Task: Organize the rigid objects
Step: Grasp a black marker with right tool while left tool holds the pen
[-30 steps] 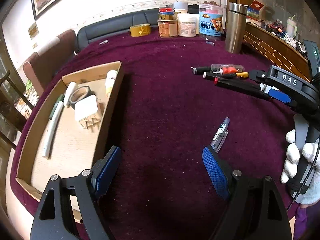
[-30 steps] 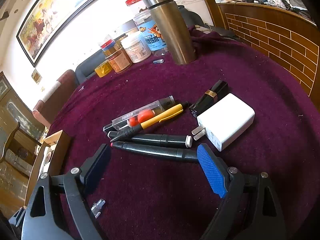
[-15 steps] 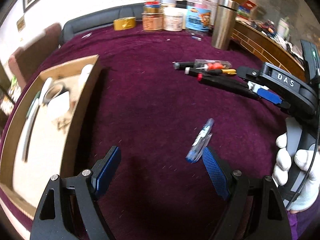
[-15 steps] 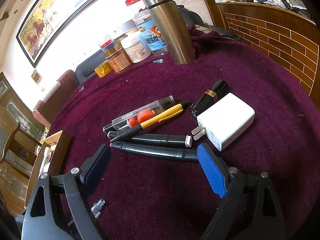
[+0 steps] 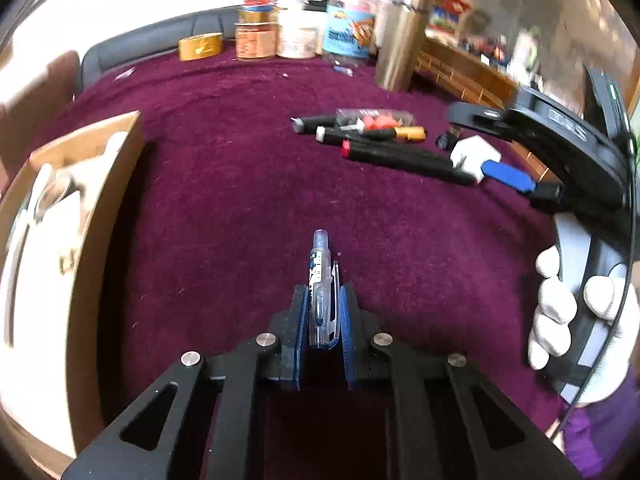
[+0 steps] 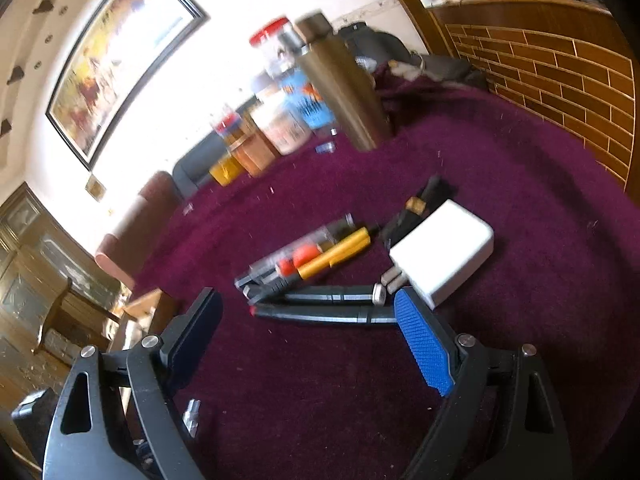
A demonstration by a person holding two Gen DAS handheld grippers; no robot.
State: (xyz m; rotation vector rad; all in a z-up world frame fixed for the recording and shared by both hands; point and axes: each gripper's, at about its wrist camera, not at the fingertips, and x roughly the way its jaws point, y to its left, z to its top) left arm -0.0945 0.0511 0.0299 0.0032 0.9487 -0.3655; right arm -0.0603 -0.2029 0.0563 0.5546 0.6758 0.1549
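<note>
A clear pen with blue print (image 5: 320, 264) sticks forward from my left gripper (image 5: 323, 300). Its jaws are closing and the blue pads press on the pen's barrel, just above the purple cloth. To the left stands a cardboard box (image 5: 100, 220) holding tape and white items. My right gripper (image 6: 306, 304) is open over two black markers (image 6: 320, 314), and its right pad sits near a white charger (image 6: 444, 252). A yellow pen (image 6: 340, 250), a clear case with red parts (image 6: 296, 248) and a black lipstick (image 6: 424, 196) lie just beyond.
A steel flask (image 5: 396, 48), jars (image 5: 296, 36) and a yellow tape roll (image 5: 200, 46) line the table's far edge. A brick-patterned counter (image 6: 560, 72) runs along the right. A gloved hand (image 5: 560, 312) holds the right gripper's handle.
My left gripper's jaws went from wide open to closed on the pen, which now points straight ahead. The left view tilted down. The right gripper lifted and rolled a little.
</note>
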